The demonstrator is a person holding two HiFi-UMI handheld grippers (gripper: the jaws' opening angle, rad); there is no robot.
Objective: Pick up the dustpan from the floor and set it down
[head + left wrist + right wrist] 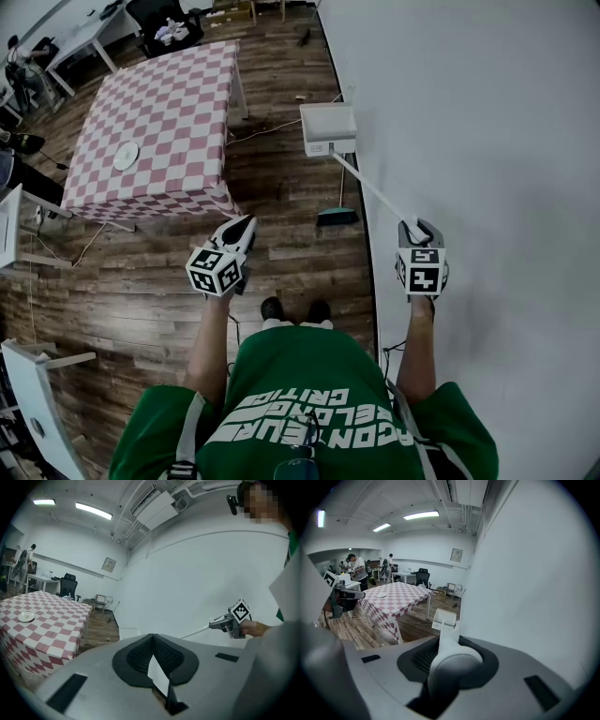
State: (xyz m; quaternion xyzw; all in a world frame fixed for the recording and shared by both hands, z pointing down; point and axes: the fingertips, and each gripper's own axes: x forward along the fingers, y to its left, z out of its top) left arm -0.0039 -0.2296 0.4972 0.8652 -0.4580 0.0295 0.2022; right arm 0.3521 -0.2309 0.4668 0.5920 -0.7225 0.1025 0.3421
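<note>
Head view: right gripper [417, 227] clamped on the top end of the dustpan [328, 128] handle [375, 190]. The white pan sits at about 11 o'clock from that gripper, out ahead of the person and close along the wall [487, 141]. Handle long axis runs 11 to 5 o'clock, pan end far, grip end near. Can't tell if the pan bottom touches the floor [281, 187] or hangs just off it.

Right gripper view confirms: handle [450, 660] sits between the jaws, both pressed on it, pan [443, 618] straight out at 12 o'clock past the jaw tips.

Left gripper [242, 225] sits at 9 o'clock of the right one, well apart from the dustpan, pointing about 1 o'clock over bare floor. Left gripper view: jaws drawn almost together, only a thin slit, nothing in it [157, 667]; right gripper [229, 623] and handle show at 2 o'clock.

Small broom [336, 216] lies on the floor by the wall, between the pan and the person's feet, under the handle line. Checkered table [159, 131] at 10 o'clock, well apart.

Judgement: right hand owns the job. Setting down means lowering along the handle axis so the pan lands flat ahead at 11 o'clock, staying off the broom and wall. Left is not needed.
</note>
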